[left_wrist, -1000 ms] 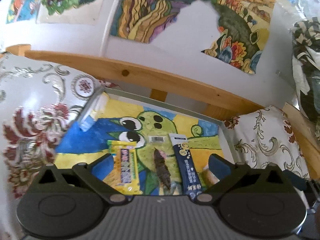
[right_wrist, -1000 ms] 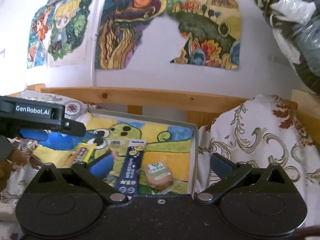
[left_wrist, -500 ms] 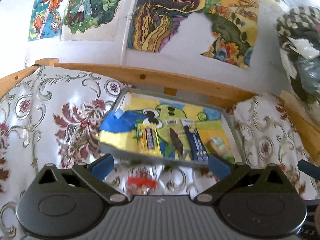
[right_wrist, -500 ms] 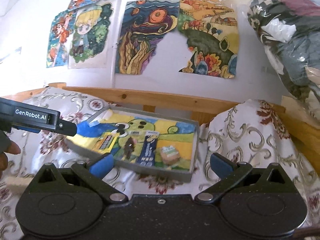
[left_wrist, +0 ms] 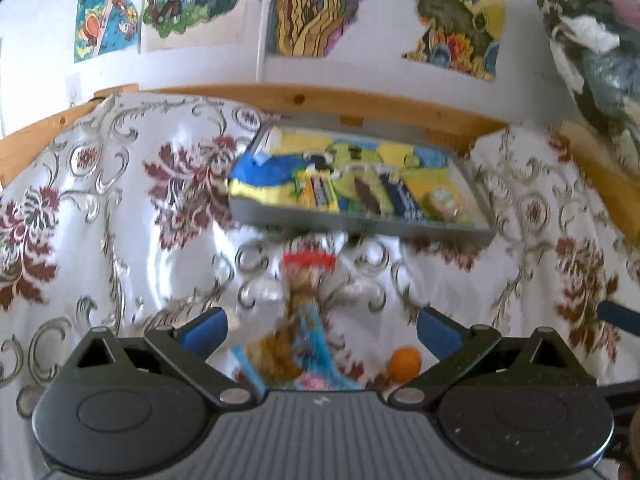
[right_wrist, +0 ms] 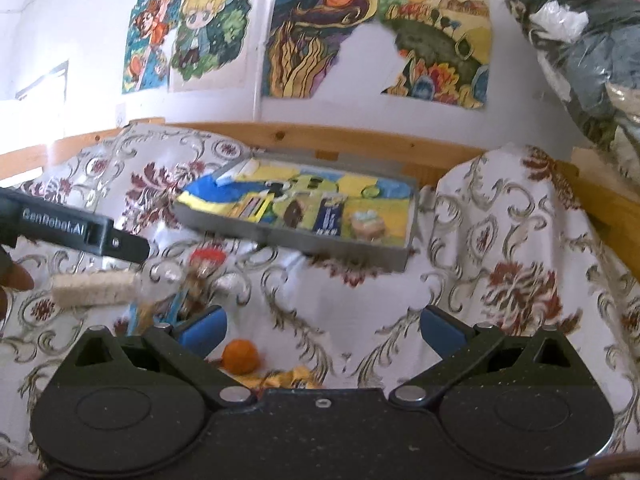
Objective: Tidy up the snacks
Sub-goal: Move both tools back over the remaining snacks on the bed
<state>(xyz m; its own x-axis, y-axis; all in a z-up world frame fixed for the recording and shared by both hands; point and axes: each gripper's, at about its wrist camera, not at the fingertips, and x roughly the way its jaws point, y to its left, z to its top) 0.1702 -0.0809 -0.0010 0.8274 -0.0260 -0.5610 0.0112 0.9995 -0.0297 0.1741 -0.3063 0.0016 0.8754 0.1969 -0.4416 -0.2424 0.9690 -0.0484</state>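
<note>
A grey tray with a painted lining stands at the back of the table. In it lie a yellow packet, a dark snack, a blue stick pack and a round cake. Loose on the cloth in front are a red-topped snack bag, a small orange ball, a pale wafer roll and a yellow wrapper. My left gripper hangs open over the bag. My right gripper is open too, near the orange ball.
A floral cloth covers the table, with a wooden rail behind it and paintings on the wall. A plastic-wrapped bundle sits at the right. The other gripper's body and a fingertip show at the left of the right wrist view.
Both grippers have pulled back from the tray toward the near side. The loose snacks on the cloth have come into view. Both stay open and empty.
</note>
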